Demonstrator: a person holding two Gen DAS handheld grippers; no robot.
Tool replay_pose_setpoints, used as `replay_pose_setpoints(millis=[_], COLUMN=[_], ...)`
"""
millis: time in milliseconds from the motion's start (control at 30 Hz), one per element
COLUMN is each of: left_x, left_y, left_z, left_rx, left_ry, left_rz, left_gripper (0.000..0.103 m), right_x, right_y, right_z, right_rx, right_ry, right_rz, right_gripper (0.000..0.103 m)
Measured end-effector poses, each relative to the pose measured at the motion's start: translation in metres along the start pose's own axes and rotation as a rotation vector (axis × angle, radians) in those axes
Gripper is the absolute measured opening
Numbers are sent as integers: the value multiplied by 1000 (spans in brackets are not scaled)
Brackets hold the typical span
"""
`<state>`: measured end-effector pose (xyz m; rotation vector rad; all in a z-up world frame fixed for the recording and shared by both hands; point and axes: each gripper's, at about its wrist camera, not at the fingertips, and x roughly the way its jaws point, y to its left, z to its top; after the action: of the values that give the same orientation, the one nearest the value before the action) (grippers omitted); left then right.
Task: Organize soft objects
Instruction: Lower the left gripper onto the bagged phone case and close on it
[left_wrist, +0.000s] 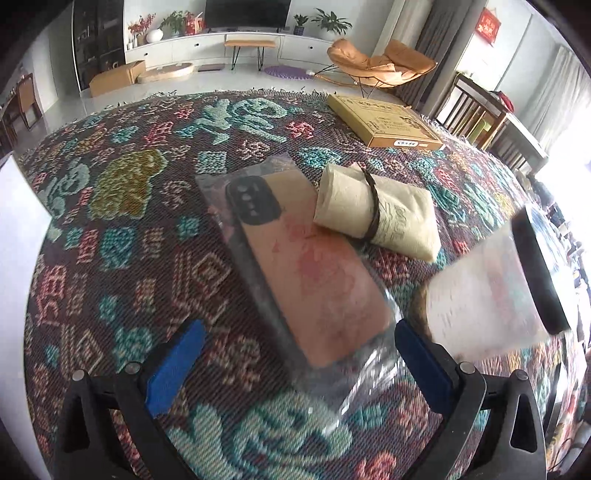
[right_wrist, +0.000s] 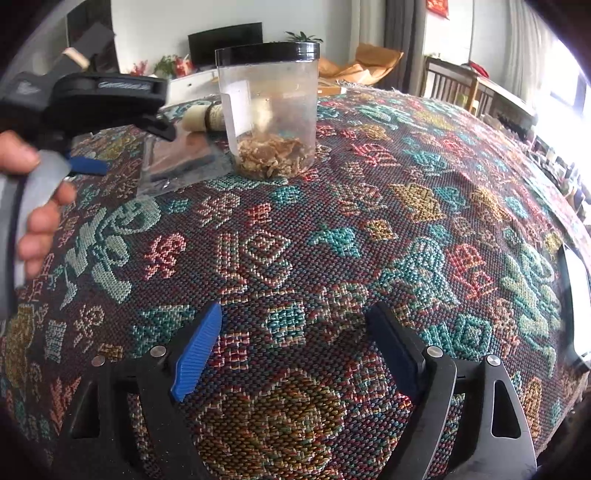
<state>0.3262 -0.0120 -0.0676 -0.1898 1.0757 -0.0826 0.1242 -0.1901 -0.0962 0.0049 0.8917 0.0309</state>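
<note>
My left tool (left_wrist: 295, 354) hangs spread wide over the patterned woven cloth (left_wrist: 122, 236) that covers the desk, gripping nothing. Between its blue pads, and reaching away from them, lies a phone case in a clear plastic sleeve (left_wrist: 295, 266), the near end of the sleeve sitting just inside the gap without touching either pad that I can make out. Touching the sleeve's far right side is a rolled cream cloth (left_wrist: 376, 214) bound by a dark band. Further back rests a flat yellow box (left_wrist: 384, 120). At the right, close and blurred, stands a clear jar with a black lid (left_wrist: 509, 280).

My right tool (right_wrist: 295, 347) is likewise released, its pads parted above bare weave. The jar (right_wrist: 269, 110) stands upright well ahead of it, brownish bits lying in the bottom. Left of the jar are the sleeve (right_wrist: 181, 158) and roll (right_wrist: 197, 118), with the left tool (right_wrist: 88, 166) and my hand (right_wrist: 40, 206) beside them.
</note>
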Motion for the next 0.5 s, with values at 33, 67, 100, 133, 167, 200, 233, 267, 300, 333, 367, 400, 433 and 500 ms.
replay_pose_setpoints(millis=[33, 67, 100, 133, 167, 200, 233, 267, 300, 333, 367, 400, 433, 500], left_x=[8, 14, 20, 25, 31, 38, 43, 46, 49, 50, 50, 48, 45, 33], left_y=[-3, -6, -9, -11, -13, -13, -14, -17, -20, -21, -18, -15, -10, 0], left_z=[8, 12, 17, 20, 22, 23, 23, 23, 22, 22, 22, 22, 20, 11], left_rx=[-4, -2, 1, 3, 4, 4, 11, 42, 79, 104, 114, 120, 129, 158], left_ry=[-2, -9, -16, -20, -18, -11, -9, -24, -25, -27, -25, -18, -15, -20], left_rz=[10, 25, 38, 45, 53, 71, 95, 120, 144, 146, 136, 128, 122, 112], left_gripper=[101, 101, 101, 101, 101, 101, 101, 103, 103, 103, 103, 103, 100, 83], right_x=[0, 0, 0, 0, 0, 1, 1, 1, 1, 1, 1, 1, 1, 1], right_y=[1, 1, 1, 1, 1, 1, 1, 1, 2, 2, 2, 2, 2, 2], right_z=[0, 0, 0, 0, 0, -1, 0, 0, 0, 0, 0, 0, 0, 0], right_rx=[0, 0, 0, 0, -1, -1, -2, -3, -3, -2, -3, -3, -3, -3], right_ry=[0, 0, 0, 0, 0, 1, 2, 2, 2, 2, 2, 2, 2, 2], right_rz=[0, 0, 0, 0, 0, 1, 2, 2, 2, 2, 2, 2, 2, 2], right_gripper=[85, 85, 85, 85, 86, 86, 86, 86, 86, 86, 86, 86, 86, 86])
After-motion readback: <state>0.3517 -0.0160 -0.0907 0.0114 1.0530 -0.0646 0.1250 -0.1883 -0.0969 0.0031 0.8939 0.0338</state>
